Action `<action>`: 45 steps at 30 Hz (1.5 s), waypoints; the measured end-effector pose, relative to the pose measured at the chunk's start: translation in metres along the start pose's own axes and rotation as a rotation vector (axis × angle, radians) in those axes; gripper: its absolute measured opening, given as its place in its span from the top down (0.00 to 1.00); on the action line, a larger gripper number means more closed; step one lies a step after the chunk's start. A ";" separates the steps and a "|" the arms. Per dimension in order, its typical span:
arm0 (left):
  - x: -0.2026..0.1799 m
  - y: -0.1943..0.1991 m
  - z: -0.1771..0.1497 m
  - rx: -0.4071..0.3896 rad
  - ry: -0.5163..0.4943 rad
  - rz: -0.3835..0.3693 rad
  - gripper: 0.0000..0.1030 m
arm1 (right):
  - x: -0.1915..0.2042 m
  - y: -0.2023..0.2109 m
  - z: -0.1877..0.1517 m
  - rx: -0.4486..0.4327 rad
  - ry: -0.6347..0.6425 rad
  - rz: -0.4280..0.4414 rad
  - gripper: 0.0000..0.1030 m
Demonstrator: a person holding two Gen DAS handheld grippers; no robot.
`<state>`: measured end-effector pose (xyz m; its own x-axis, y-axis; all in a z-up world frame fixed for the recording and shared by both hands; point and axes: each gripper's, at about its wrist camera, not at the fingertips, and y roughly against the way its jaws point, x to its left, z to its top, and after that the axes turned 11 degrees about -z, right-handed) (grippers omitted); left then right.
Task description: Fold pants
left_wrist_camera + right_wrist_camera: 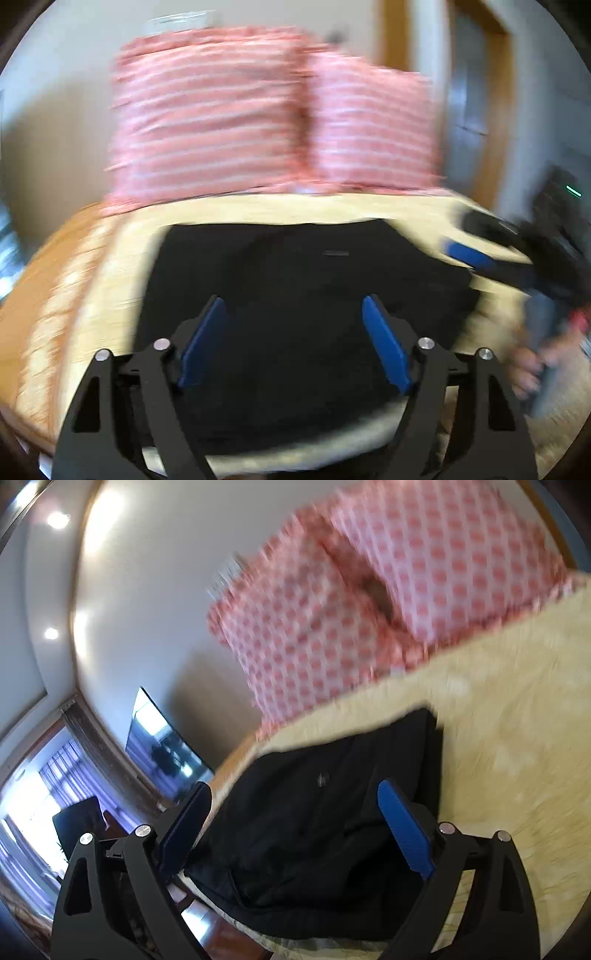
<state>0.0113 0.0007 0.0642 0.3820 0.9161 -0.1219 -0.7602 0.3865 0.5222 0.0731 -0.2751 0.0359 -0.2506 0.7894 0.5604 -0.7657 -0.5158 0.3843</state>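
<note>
Jaws wide apart on both the left gripper [293,341] and right gripper [295,830], nothing held. Below them the black pants [295,295] lie folded compact on the bed [258,210], pillows [258,118] beyond. Looks like the last stage; next, smooth or finish.

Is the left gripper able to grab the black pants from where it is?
Probably yes: the left gripper is open, the black pants lie flat on the bed right ahead, and nothing lies between.

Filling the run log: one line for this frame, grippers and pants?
left gripper: open, empty | right gripper: open, empty | black pants: flat on bed | pillows: behind | motion blur
</note>
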 end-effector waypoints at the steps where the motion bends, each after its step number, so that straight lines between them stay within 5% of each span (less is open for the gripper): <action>1: 0.013 -0.008 -0.004 0.039 0.036 0.050 0.23 | -0.001 -0.008 -0.003 0.036 -0.003 -0.024 0.09; 4: 0.033 -0.033 -0.021 0.191 0.127 0.043 0.23 | -0.004 -0.025 -0.020 0.131 0.061 -0.105 0.09; 6: 0.028 -0.025 -0.021 0.171 0.100 0.036 0.23 | 0.006 -0.023 -0.019 0.168 0.125 -0.144 0.09; 9: 0.047 -0.009 0.004 0.106 0.169 -0.047 0.23 | -0.002 -0.018 0.004 0.178 0.038 -0.103 0.10; 13: 0.102 -0.016 0.042 0.065 0.261 0.029 0.23 | -0.041 -0.021 0.050 0.137 -0.130 -0.119 0.17; 16: 0.144 -0.049 0.060 0.160 0.386 -0.037 0.25 | -0.069 -0.052 0.066 0.229 -0.203 -0.164 0.28; 19: 0.167 -0.078 0.062 0.253 0.425 -0.005 0.30 | -0.078 -0.072 0.066 0.282 -0.217 -0.192 0.30; 28: 0.181 -0.120 0.060 0.371 0.480 -0.115 0.31 | -0.076 -0.086 0.064 0.336 -0.165 -0.170 0.37; 30: 0.177 -0.122 0.061 0.384 0.479 -0.141 0.32 | -0.079 -0.089 0.065 0.333 -0.176 -0.158 0.49; 32: 0.173 -0.127 0.062 0.390 0.475 -0.165 0.57 | -0.084 -0.093 0.064 0.342 -0.183 -0.161 0.68; 33: 0.170 -0.128 0.062 0.389 0.477 -0.172 0.62 | -0.087 -0.096 0.062 0.358 -0.198 -0.134 0.77; 35: 0.163 -0.123 0.064 0.365 0.443 -0.171 0.84 | -0.090 -0.096 0.061 0.377 -0.228 -0.099 0.80; 41: 0.138 -0.111 0.094 0.279 0.319 -0.109 0.88 | -0.057 -0.087 0.096 0.320 -0.130 -0.055 0.84; 45: 0.137 -0.126 0.133 0.190 0.298 -0.063 0.88 | -0.038 -0.092 0.144 0.198 -0.009 -0.100 0.85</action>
<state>0.2297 0.0631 0.0940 0.2337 0.8928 -0.3852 -0.6182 0.4422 0.6499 0.2382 -0.3054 0.0850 -0.1729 0.8373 0.5186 -0.6548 -0.4910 0.5745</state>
